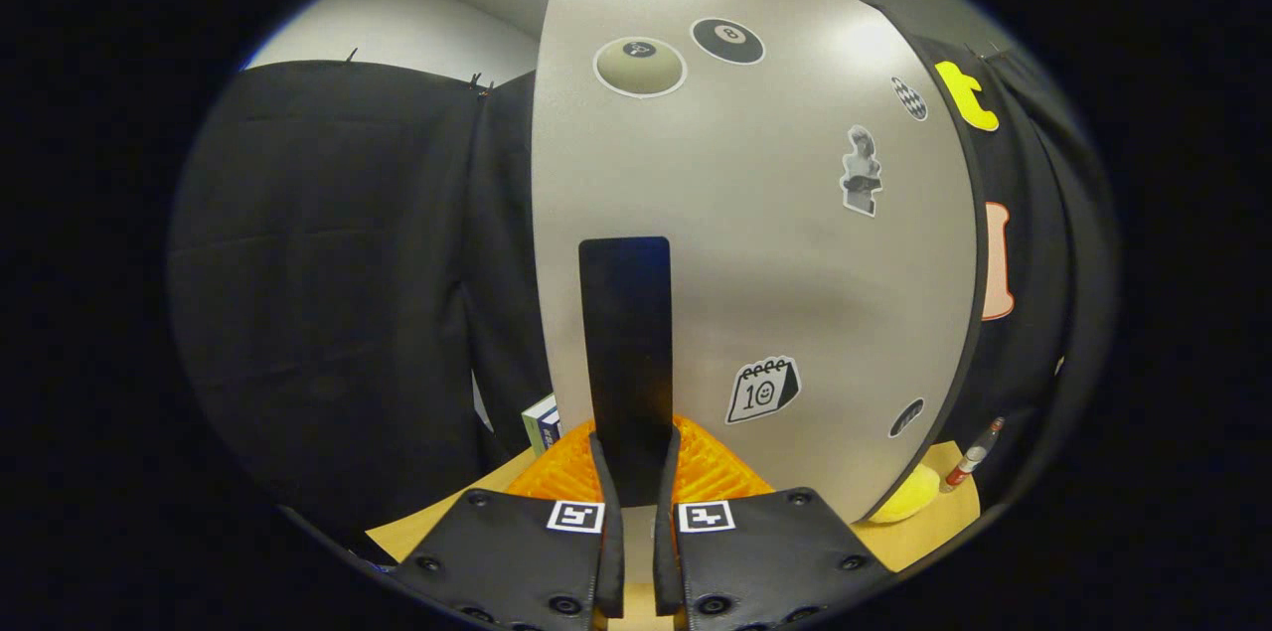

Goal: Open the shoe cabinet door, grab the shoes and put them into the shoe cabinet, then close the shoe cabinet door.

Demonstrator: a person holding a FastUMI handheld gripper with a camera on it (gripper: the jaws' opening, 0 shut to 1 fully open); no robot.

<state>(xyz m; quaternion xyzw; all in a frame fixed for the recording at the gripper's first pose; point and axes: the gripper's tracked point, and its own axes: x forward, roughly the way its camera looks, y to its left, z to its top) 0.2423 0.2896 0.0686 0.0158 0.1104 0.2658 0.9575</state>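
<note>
The gripper [636, 482] is seen closed narrowly on the black handle [626, 353] of the shoe cabinet door [775, 243], with both fingers [603, 502] pressed against the lower end of the handle from either side. The handle is a tall, flat, dark strip standing upright on the door's front, near the door's left edge. The door itself is a pale grey panel that rises just ahead of the fingers and is decorated with several stickers: an eight-ball sticker [727, 41] and a round beige sticker [640, 67] near the top, a statue-bust sticker [861, 171] toward the right, and a calendar sticker [762, 390] low down, just right of the handle. An orange ridged object [711, 472] is seen at the foot of the door, directly behind the fingertips; what it is cannot be told. The wooden tabletop [447, 517] is visible beneath. A small stack of books [542, 422] is placed left of the door's lower edge, and a yellow rounded object [909, 495] and a small bottle [972, 457] are found to the right of it. Whether the door is fully shut cannot be told.
</note>
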